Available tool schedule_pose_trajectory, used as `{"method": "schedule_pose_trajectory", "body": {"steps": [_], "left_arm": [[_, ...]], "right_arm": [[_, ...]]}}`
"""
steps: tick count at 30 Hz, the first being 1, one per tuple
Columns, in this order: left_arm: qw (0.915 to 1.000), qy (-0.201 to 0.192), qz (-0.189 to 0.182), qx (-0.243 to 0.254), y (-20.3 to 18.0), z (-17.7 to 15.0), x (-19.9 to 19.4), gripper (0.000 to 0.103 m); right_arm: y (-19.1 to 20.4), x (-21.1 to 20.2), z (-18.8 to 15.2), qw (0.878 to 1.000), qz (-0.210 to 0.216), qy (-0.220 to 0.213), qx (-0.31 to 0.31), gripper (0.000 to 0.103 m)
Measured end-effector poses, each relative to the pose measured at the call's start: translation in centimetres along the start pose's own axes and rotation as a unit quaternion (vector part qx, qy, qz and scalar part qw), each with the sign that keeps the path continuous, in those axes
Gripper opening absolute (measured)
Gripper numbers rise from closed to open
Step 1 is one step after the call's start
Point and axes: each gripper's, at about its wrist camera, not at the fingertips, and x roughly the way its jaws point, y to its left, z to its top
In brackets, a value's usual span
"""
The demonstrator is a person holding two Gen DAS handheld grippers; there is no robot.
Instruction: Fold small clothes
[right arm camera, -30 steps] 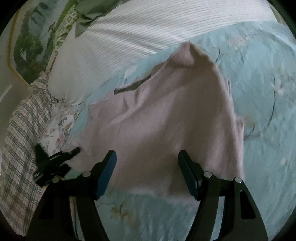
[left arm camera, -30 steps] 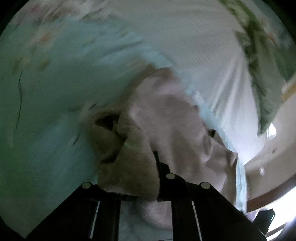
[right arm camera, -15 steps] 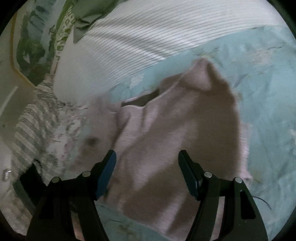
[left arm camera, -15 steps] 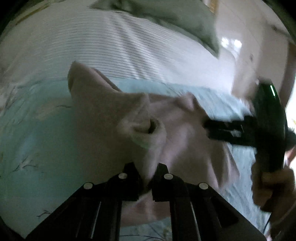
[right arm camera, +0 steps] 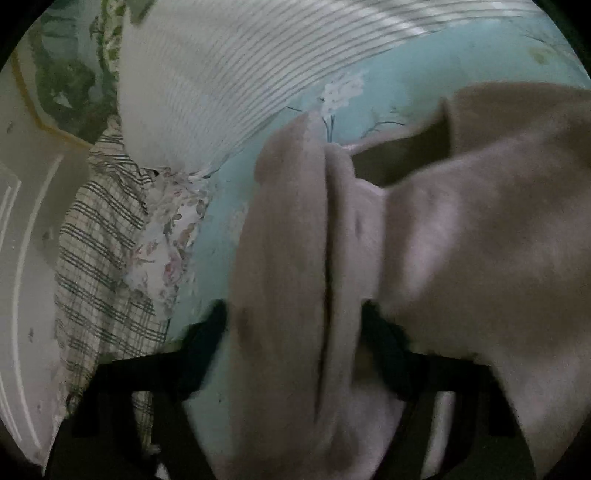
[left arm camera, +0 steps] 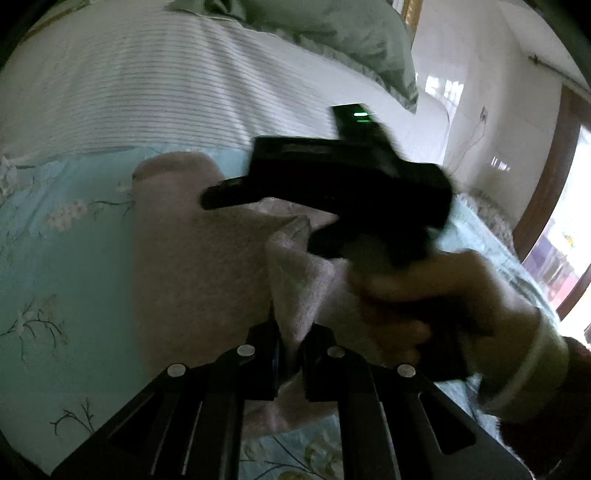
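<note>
A small pale pink garment (left arm camera: pixel 192 258) lies on the light blue flowered bedsheet (left arm camera: pixel 55 258). My left gripper (left arm camera: pixel 290 354) is shut on a bunched fold of the garment and holds it up. In the left wrist view the right gripper (left arm camera: pixel 332 192) crosses just above the garment, held by a hand (left arm camera: pixel 424 295). In the right wrist view a thick fold of the pink garment (right arm camera: pixel 295 277) stands between my right gripper's (right arm camera: pixel 295 325) wide-apart fingers. The fingers (right arm camera: pixel 207 332) are blurred and partly hidden by cloth.
A white striped pillow (left arm camera: pixel 147 81) lies behind the garment, with a grey-green pillow (left arm camera: pixel 332 33) beyond it. A plaid cloth (right arm camera: pixel 99 258) and a flowered cloth (right arm camera: pixel 170 236) lie at the bed's left side. A wall and a doorway (left arm camera: pixel 554 184) are at the right.
The right gripper has moved in close over the garment, so a fold now stands between its fingers. My left gripper still holds its fold and has turned toward the right gripper.
</note>
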Motion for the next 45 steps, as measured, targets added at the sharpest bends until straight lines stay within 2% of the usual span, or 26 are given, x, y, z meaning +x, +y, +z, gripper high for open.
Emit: {"method": "schedule_pose_trajectory", "body": {"steps": [1, 2, 4, 7, 9, 14, 19, 21, 25, 30, 32, 33, 34, 35, 36, 37, 38, 39, 42, 45], "left_arm": [[1.0000, -0.001, 0.000, 0.000, 0.1, 0.0, -0.2, 0.007], [1.0000, -0.001, 0.003, 0.003, 0.0, 0.1, -0.2, 0.007], [1.0000, -0.003, 0.005, 0.007, -0.2, 0.4, -0.4, 0.007], [0.9998, -0.015, -0.001, 0.015, -1.2, 1.2, -1.3, 0.007], [0.9990, -0.028, -0.024, 0.025, -2.7, 2.1, -1.9, 0.007], [0.9958, -0.022, -0.069, 0.056, -7.4, 2.9, -0.3, 0.007], [0.9929, 0.024, -0.080, 0.084, -11.3, 1.1, 4.3, 0.007], [0.9912, 0.049, -0.077, 0.096, -12.0, 0.1, 6.0, 0.007], [0.9891, 0.062, -0.079, 0.108, -12.5, -0.7, 6.6, 0.007], [0.9885, 0.095, -0.078, 0.088, -11.2, -0.9, 8.5, 0.013], [0.9885, 0.092, -0.087, 0.083, -10.5, -1.2, 7.8, 0.016], [0.9883, 0.090, -0.090, 0.084, -10.2, -1.4, 7.3, 0.025], [0.9881, 0.089, -0.091, 0.086, -10.1, -1.9, 6.5, 0.031], [0.9881, 0.087, -0.093, 0.086, -9.7, -2.2, 5.9, 0.041], [0.9886, 0.084, -0.094, 0.083, -9.2, -2.4, 5.1, 0.049], [0.9898, 0.080, -0.092, 0.074, -8.5, -2.5, 4.3, 0.054], [0.9906, 0.078, -0.092, 0.065, -8.2, -2.7, 3.8, 0.062], [0.9916, 0.076, -0.094, 0.046, -7.5, -2.9, 3.1, 0.068], [0.9927, 0.071, -0.095, -0.021, -3.7, -2.4, 2.2, 0.077], [0.9906, 0.073, -0.080, -0.083, 0.4, -1.9, 2.7, 0.079]], "right_arm": [[0.3, 0.3, 0.5, 1.000, 0.000, -0.004, -0.005, 0.028], [0.5, 0.2, 0.8, 1.000, 0.000, -0.009, -0.009, 0.019], [1.4, -1.1, 1.3, 0.999, 0.001, -0.028, -0.019, 0.016], [2.7, -5.4, 1.0, 0.996, 0.001, -0.073, -0.050, 0.014], [2.8, -8.7, 0.5, 0.993, -0.008, -0.101, -0.063, 0.014], [-0.8, -15.4, -1.6, 0.986, -0.071, -0.145, -0.044, 0.014], [-6.3, -16.5, -4.0, 0.983, -0.117, -0.140, 0.007, 0.014], [-7.2, -16.4, -4.7, 0.982, -0.124, -0.140, 0.011, 0.014], [-8.1, -16.2, -4.9, 0.981, -0.128, -0.144, 0.011, 0.014], [-9.2, -16.2, -5.3, 0.979, -0.132, -0.148, 0.034, 0.023], [-8.9, -17.1, -5.8, 0.977, -0.141, -0.155, 0.035, 0.024], [-8.7, -17.7, -6.2, 0.976, -0.146, -0.159, 0.036, 0.026], [-8.7, -18.2, -6.5, 0.975, -0.150, -0.162, 0.037, 0.037], [-8.4, -18.7, -6.8, 0.973, -0.152, -0.168, 0.038, 0.057], [-8.2, -19.2, -7.3, 0.972, -0.148, -0.177, 0.038, 0.068], [-8.0, -19.9, -7.8, 0.970, -0.151, -0.188, 0.037, 0.087], [-7.9, -20.4, -8.2, 0.967, -0.157, -0.197, 0.034, 0.093], [-7.8, -20.7, -8.6, 0.966, -0.161, -0.201, 0.032, 0.093], [-8.3, -20.9, -9.1, 0.969, -0.152, -0.188, 0.042, 0.093], [-8.7, -20.5, -9.1, 0.972, -0.151, -0.173, 0.043, 0.093]]}}
